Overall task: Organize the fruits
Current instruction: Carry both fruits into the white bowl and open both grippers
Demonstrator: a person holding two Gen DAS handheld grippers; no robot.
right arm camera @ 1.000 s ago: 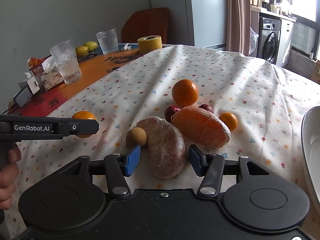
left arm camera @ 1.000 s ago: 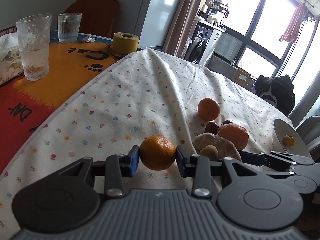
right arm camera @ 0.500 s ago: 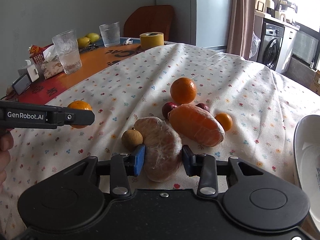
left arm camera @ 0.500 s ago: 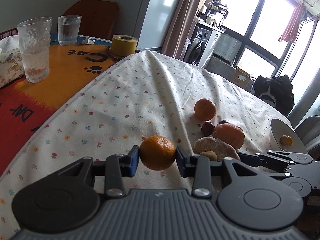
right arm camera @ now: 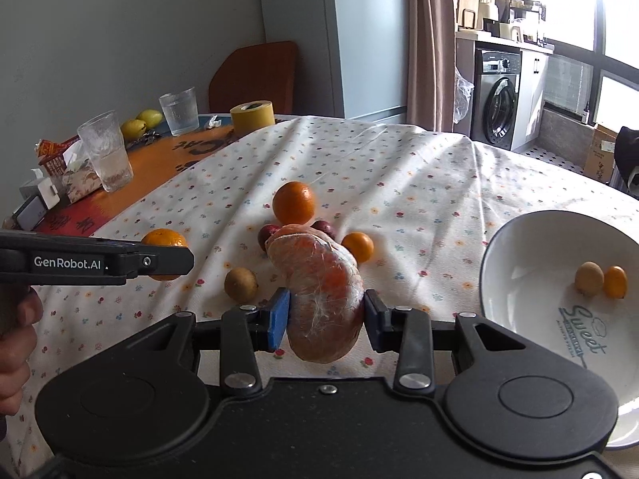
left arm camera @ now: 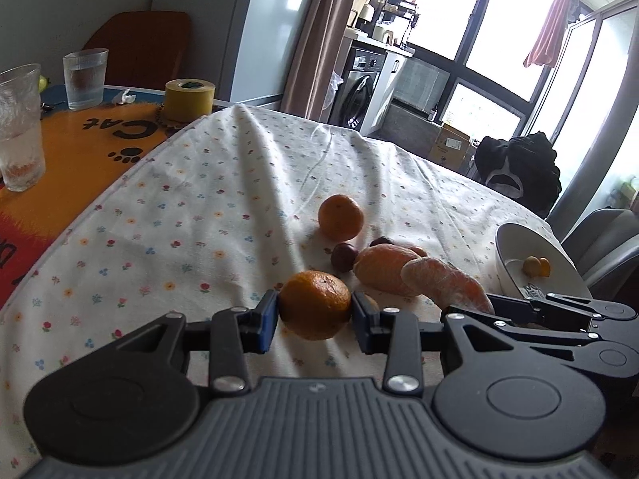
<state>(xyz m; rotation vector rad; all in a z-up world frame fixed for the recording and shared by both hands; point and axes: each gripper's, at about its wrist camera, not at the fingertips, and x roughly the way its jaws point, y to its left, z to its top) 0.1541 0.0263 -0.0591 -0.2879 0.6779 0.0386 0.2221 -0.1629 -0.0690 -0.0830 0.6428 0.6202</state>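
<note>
**Kid:** What is the left hand-held gripper (left arm camera: pixel 314 314) doing?

**Helper:** It is pinching a round orange (left arm camera: pixel 314 304) between its two blue pads. The orange is up off the tabletop (left arm camera: pixel 179 215). You can see its shadow on the flowery cloth under it.

**Kid:** And the right hand-held gripper (right arm camera: pixel 325 317)?

**Helper:** It is squeezing a big peeled fruit wrapped in clear plastic (right arm camera: pixel 319 291). The pads press on both sides of it. It is lifted too, and its low end hangs down past the pads.

**Kid:** Where is the other fruit?

**Helper:** In the middle of the cloth. There is another wrapped peeled fruit (left arm camera: pixel 383 269) lying there. Behind it sits a second orange (right arm camera: pixel 293 202). Two dark red little fruits (right arm camera: pixel 266 235) are tucked beside the wrapped one. A tiny orange fruit (right arm camera: pixel 358 246) is on its right, and a small brown round fruit (right arm camera: pixel 241 284) sits by itself on the left.

**Kid:** Is there a bowl?

**Helper:** Yes, a white bowl (right arm camera: pixel 519 247) stands to the right, near the edge of the tabletop. Two small fruits lie in it, a tan one (right arm camera: pixel 589 278) and an orange one (right arm camera: pixel 615 282), touching each other.

**Kid:** What is far back?

**Helper:** Two glasses (left arm camera: pixel 86 78), a yellow roll of tape (left arm camera: pixel 189 99) and a tissue box (right arm camera: pixel 74 175), all on the orange mat (left arm camera: pixel 80 147), well apart from the fruit.

**Kid:** Do I see a person?

**Helper:** Just fingers (right arm camera: pixel 16 339) at the left edge, holding the left gripper's handle.
</note>
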